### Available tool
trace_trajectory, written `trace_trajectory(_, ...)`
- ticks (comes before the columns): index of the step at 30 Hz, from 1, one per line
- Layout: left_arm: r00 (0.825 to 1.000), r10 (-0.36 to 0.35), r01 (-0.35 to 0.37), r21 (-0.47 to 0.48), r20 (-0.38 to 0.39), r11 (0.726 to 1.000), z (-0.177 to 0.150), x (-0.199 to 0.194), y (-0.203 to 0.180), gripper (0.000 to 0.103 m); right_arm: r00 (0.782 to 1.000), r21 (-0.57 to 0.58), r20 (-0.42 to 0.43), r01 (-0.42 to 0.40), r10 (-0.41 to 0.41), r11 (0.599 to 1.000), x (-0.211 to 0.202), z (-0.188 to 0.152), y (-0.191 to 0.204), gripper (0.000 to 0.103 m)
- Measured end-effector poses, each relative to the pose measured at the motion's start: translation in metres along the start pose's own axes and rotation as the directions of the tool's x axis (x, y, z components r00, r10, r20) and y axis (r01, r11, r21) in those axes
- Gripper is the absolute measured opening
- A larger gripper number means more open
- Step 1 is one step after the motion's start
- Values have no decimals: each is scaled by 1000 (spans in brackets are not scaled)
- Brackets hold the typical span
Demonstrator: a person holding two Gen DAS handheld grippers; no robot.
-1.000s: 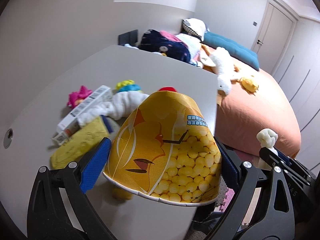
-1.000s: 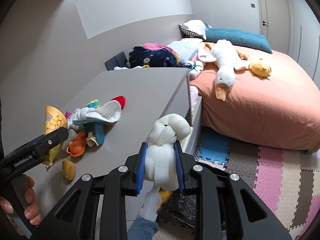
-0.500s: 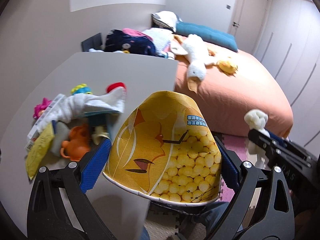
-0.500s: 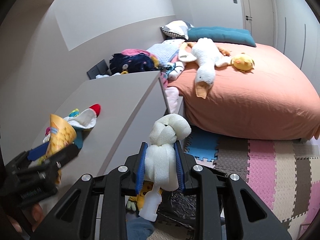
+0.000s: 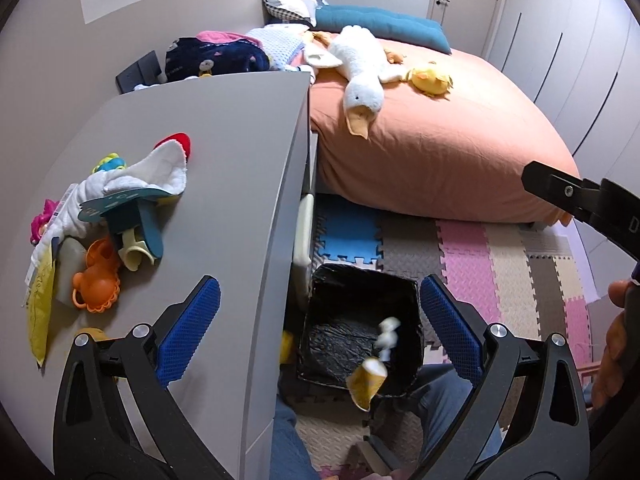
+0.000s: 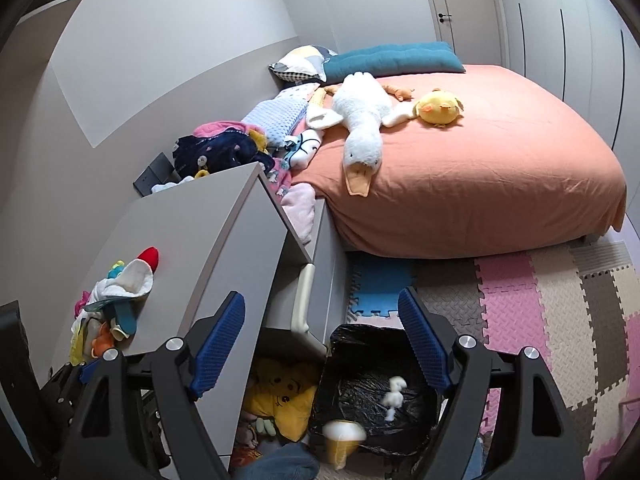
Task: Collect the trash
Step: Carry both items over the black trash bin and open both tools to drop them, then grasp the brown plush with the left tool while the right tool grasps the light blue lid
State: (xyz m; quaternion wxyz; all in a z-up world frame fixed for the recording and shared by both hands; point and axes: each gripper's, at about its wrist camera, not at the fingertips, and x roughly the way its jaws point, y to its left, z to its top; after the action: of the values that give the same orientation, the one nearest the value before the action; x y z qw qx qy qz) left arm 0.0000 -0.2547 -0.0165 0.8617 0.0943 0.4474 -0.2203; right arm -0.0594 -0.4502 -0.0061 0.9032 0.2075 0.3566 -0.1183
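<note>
A black-lined trash bin (image 5: 320, 320) (image 6: 348, 344) stands on the foam floor mat beside the grey desk. The yellow paper cup (image 5: 366, 382) (image 6: 340, 440) is blurred in mid-air at the bin's near rim. The white foam piece (image 5: 388, 338) (image 6: 394, 394) is blurred in mid-air over the bin's inside. My left gripper (image 5: 318, 320) is open and empty above the bin and the desk edge. My right gripper (image 6: 320, 344) is open and empty above the bin.
The grey desk (image 5: 224, 152) carries a pile: white cloth (image 5: 136, 176), orange toy (image 5: 98, 276), yellow packet (image 5: 40, 316). A bed (image 5: 440, 132) with a plush goose (image 5: 360, 72) lies behind. A yellow plush (image 6: 280, 400) sits under the desk.
Both grippers swung from the desk to above the bin and opened. The yellow cup and the white foam piece left the jaws and are falling toward the bin.
</note>
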Motion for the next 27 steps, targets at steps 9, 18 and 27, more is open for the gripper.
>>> trace_trajectory(9,1000,13,-13,-27,0,1000,-1,-2,12,97,1000,-26,-13,-14,14,1000,5,-3,11,79)
trace_trajectory(18,999,50,-49,-72,5,996,-9,-11,41,97,998,-83,-46,-50,46,995,16,-12,42,79)
trace_trajectory(27,995,97,-96,-125,3,988,-21,-22,82,97,993,-152,-83,-97,85,984,26,-24,84,79)
